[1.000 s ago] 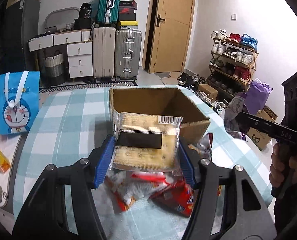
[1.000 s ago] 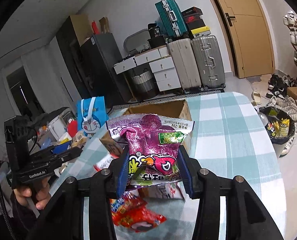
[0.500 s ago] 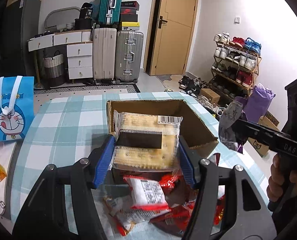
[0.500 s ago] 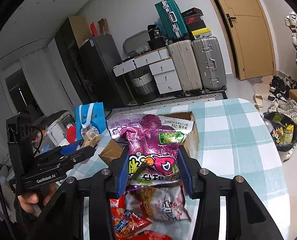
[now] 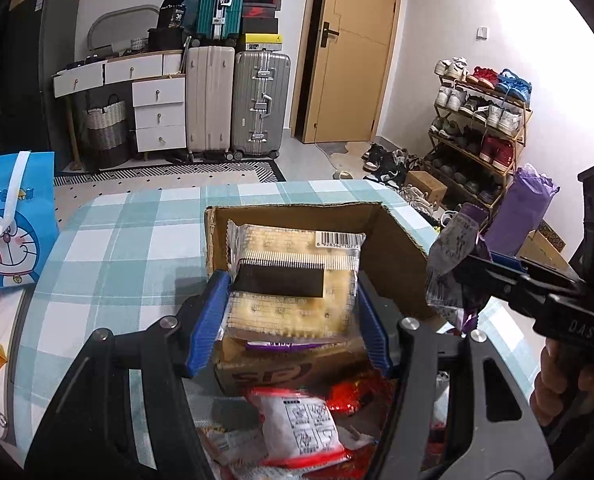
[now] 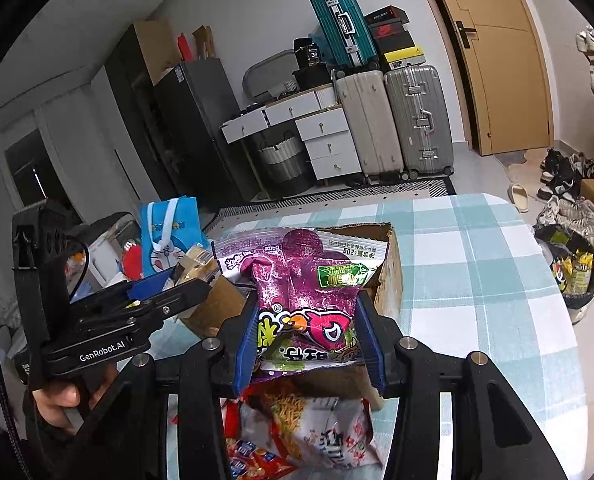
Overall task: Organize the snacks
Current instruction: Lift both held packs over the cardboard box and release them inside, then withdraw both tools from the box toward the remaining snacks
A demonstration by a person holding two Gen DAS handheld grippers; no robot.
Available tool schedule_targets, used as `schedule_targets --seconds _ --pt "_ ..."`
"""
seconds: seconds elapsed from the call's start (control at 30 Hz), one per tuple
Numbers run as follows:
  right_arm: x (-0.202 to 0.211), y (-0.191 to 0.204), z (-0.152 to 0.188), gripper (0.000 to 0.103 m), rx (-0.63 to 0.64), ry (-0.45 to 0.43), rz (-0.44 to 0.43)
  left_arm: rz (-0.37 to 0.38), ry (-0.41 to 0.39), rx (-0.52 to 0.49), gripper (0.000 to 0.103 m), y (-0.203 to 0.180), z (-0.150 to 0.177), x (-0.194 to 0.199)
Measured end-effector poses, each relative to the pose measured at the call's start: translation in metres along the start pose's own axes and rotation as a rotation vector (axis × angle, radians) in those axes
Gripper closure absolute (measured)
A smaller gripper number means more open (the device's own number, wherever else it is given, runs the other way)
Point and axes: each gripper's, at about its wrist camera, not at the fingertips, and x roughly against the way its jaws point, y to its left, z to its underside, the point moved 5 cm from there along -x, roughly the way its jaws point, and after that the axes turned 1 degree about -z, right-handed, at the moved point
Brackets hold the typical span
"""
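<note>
My left tongs (image 5: 293, 312) clench a brittle cracker pack (image 5: 293, 276) by its sides, my right tongs (image 6: 309, 340) a light, crinkly purple snack bag (image 6: 301, 288), above the cardboard box (image 5: 393, 248)

Cracker pack (image 5: 293, 280), purple pouch (image 6: 303, 292) over carton (image 5: 393, 256)

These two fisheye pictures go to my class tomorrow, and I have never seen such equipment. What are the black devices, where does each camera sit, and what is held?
No robot here: a person holds a black two-finger gripper in each hand, each carrying a camera looking along its blue-padded fingers. In the left view, the left gripper clamps a clear packet of pale crackers; the right-hand tool shows at that picture's edge. In the right view, the right gripper clamps a purple snack bag. Both are held at an open brown cardboard box on a teal-and-white checked tablecloth. Loose red and white snack packets lie in front.
</note>
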Motion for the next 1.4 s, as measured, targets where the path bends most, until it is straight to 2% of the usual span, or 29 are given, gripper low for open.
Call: schedule_targets --seconds 0.37,0.97,1.1,1.13,1.17,1.2,1.23,1.27,1.3,1.37,1.4 --pt "-0.033 -0.002 -0.006 0.058 0.023 0.029 0.001 -0.013 0.036 -0.024 0.044 0.001 -0.004 -0.045" --pt "-0.087 -0.012 -0.004 0.058 0.075 0.1 0.021 -0.042 0.096 -0.077 0.044 0.0 0.003 -0.096" --pt "-0.09 -0.013 -0.005 0.057 0.077 0.113 0.016 -0.019 0.1 -0.049 0.041 0.003 0.003 -0.094" --pt "-0.089 -0.013 -0.005 0.056 0.073 0.118 0.011 -0.01 0.098 -0.044 0.035 0.005 0.002 -0.093" --pt "-0.086 -0.014 -0.005 0.054 0.068 0.114 0.006 0.0 0.092 -0.035 0.025 0.006 0.002 -0.089" --pt "-0.083 -0.013 -0.005 0.048 0.069 0.106 -0.004 0.001 0.077 -0.028 0.02 0.007 0.002 -0.084" --pt "-0.077 -0.013 -0.006 0.045 0.072 0.096 -0.01 0.0 0.065 -0.027 0.02 0.009 0.002 -0.079" --pt "-0.073 -0.013 -0.007 0.036 0.074 0.09 -0.007 0.002 0.053 -0.026 0.02 0.01 0.002 -0.073" --pt "-0.069 -0.013 -0.007 0.022 0.072 0.087 0.002 0.003 0.054 -0.021 0.018 0.011 0.004 -0.068" --pt "-0.058 -0.014 -0.006 0.005 0.062 0.083 0.009 -0.001 0.063 -0.003 0.014 0.015 0.008 -0.057" --pt "-0.051 -0.014 -0.006 0.001 0.054 0.076 0.008 -0.007 0.063 0.004 0.011 0.017 0.011 -0.052"
